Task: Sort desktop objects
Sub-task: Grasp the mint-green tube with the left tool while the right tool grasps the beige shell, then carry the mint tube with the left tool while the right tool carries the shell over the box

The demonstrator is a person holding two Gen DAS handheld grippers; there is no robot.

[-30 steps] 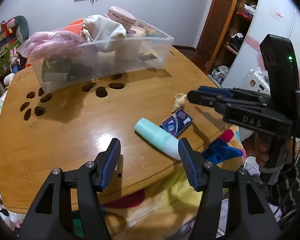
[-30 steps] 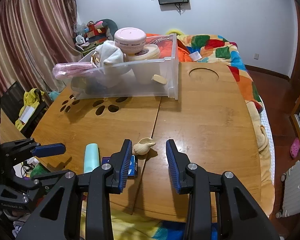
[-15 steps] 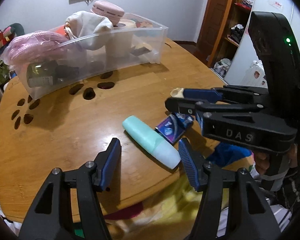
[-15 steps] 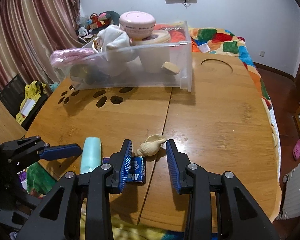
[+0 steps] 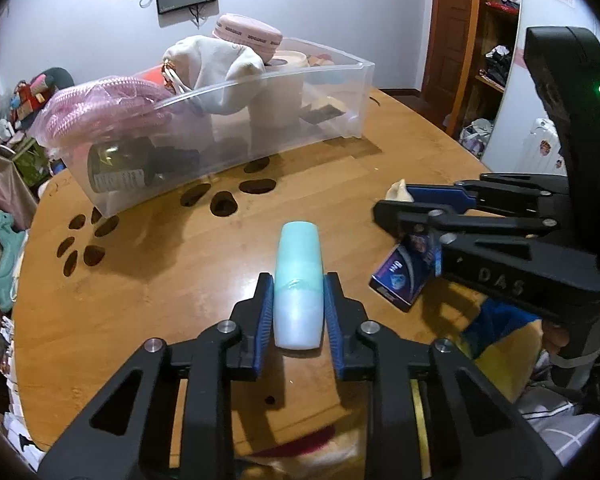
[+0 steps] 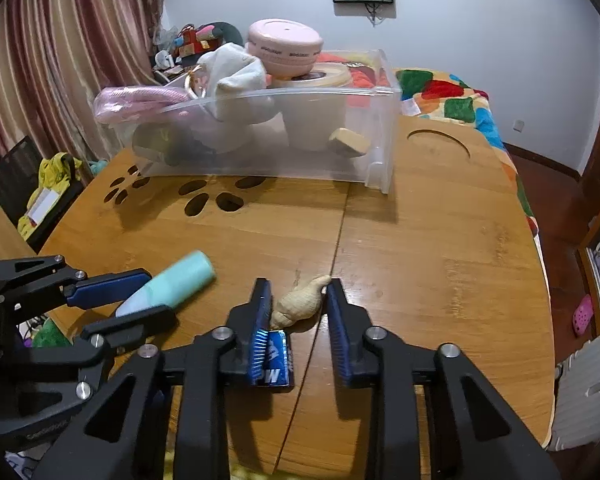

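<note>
A mint-green bottle (image 5: pixel 298 248) lies on the wooden table (image 5: pixel 159 280), pointing away from me. My left gripper (image 5: pixel 298 284) is shut on its pale lower half, both blue pads pressed to its sides. A beige seashell (image 6: pixel 300 304) lies on the table seam between the fingers of my right gripper (image 6: pixel 297 286), which have closed until each pad touches an end of it. A small blue box (image 6: pixel 273 364) lies flat under that gripper's left finger. In the right wrist view the left gripper (image 6: pixel 159 295) holds the bottle (image 6: pixel 179 276) at the left.
A clear plastic bin (image 5: pixel 300 120) stands at the back of the table, piled with a pink jar (image 6: pixel 285 46), white cloth, a pink bag, a dark bottle and a cream tub. Paw-shaped cut-outs (image 5: pixel 223 200) pierce the tabletop. A quilted bed (image 6: pixel 452 96) lies behind.
The left jaws have closed on the green bottle, which now lies lengthwise between them. The right gripper has moved forward over the shell and narrowed onto it.
</note>
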